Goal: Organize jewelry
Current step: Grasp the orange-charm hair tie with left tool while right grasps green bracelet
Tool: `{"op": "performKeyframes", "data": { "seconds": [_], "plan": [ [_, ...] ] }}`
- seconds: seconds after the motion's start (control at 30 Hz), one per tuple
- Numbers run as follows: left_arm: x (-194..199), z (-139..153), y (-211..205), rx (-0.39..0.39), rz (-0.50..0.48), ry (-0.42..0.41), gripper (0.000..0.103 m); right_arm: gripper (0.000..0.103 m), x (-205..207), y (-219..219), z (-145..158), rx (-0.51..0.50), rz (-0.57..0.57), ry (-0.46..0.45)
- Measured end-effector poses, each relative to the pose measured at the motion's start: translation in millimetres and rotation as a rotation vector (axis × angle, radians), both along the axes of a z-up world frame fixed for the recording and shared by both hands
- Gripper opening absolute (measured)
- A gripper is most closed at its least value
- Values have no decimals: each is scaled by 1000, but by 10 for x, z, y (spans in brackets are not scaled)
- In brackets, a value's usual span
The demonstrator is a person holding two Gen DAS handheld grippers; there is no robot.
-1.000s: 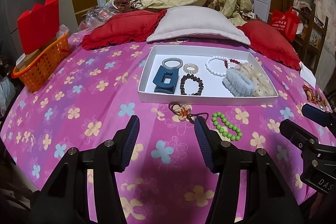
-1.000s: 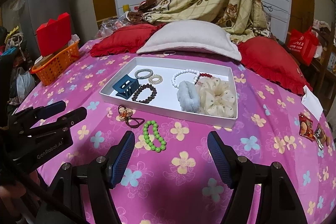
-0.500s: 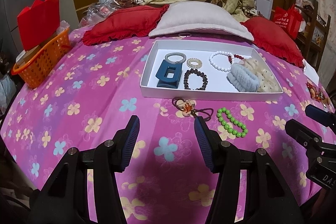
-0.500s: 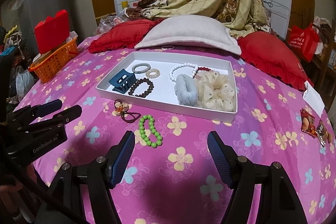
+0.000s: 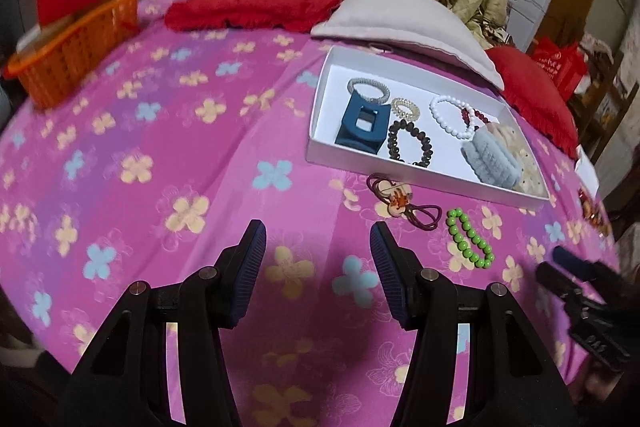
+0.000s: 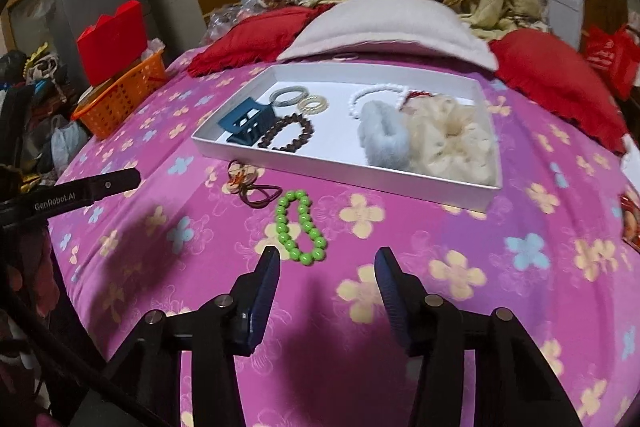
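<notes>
Pink floral bedspread covers the bed under both of our grippers. Our right gripper hovers low over it with its jaws spread apart and holding nothing; the green bead bracelet lies flat on the cloth just beyond the tips, slightly left of the gap. Left of that, a dark hair tie with an orange charm rests on the spread, near the white tray's near wall. Our left gripper is also wide apart and empty, above bare cloth, with the hair tie and the green bracelet off to its far right.

Inside the tray we see a blue claw clip at the near left, a dark brown bead bracelet touching it on the right, a grey band and a small gold ring-shaped band farther back, a white bead bracelet, a grey fuzzy scrunchie and a cream scrunchie side by side at the right. A dark red strand peeks behind the scrunchies, possibly another bracelet.

An orange basket stands at the far left, and red pillows and a pale one lie beyond the tray.
</notes>
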State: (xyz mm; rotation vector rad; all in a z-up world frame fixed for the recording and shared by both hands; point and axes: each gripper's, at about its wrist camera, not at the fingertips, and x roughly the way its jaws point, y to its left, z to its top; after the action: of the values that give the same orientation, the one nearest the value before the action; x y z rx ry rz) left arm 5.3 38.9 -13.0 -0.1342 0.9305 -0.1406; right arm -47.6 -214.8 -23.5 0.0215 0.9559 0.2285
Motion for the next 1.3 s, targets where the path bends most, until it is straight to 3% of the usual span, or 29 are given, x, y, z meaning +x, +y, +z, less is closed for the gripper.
{"op": "performKeyframes", "data": {
  "seconds": [0.2, 0.4, 0.5, 0.6, 0.77, 0.9, 0.97, 1.0, 1.07, 1.1, 1.17, 1.3],
  "plan": [
    [201, -143, -80, -83, -33, 83, 54, 47, 220, 152, -148, -44, 60, 11],
    [425, -238, -365, -73, -53, 115, 55, 47, 393, 115, -312, -4, 60, 47],
    [567, -278, -480, -72, -25, 127, 62, 47, 431, 101, -372, 11, 66, 57],
    [710, -323, -607, -23, -5, 143, 62, 47, 462, 92, -424, 8, 76, 65],
    [872, -453, -752, -6, 5, 198, 62, 47, 495, 97, -477, 7, 101, 59],
    [871, -512, -902, 74, -24, 197, 62, 47, 515, 153, -493, -21, 126, 37],
    [871, -525, -895, 72, -21, 187, 62, 33, 509, 217, -509, -78, 140, 15],
    [869, -527, -872, 60, -16, 179, 57, 29, 504, 243, -515, -111, 144, 3],
    [871, -528, -848, 69, -19, 165, 35, 14, 500, 261, -515, -128, 148, -5],
    [874, -521, -836, 64, -28, 166, 36, 10, 505, 253, -511, -130, 143, -5],
    [882, -512, -730, -13, -42, 189, 35, 9, 521, 212, -498, -120, 125, 3],
    [846, -436, -549, -89, -21, 205, 34, 9, 473, 135, -359, -43, 106, -6]
  ]
}}
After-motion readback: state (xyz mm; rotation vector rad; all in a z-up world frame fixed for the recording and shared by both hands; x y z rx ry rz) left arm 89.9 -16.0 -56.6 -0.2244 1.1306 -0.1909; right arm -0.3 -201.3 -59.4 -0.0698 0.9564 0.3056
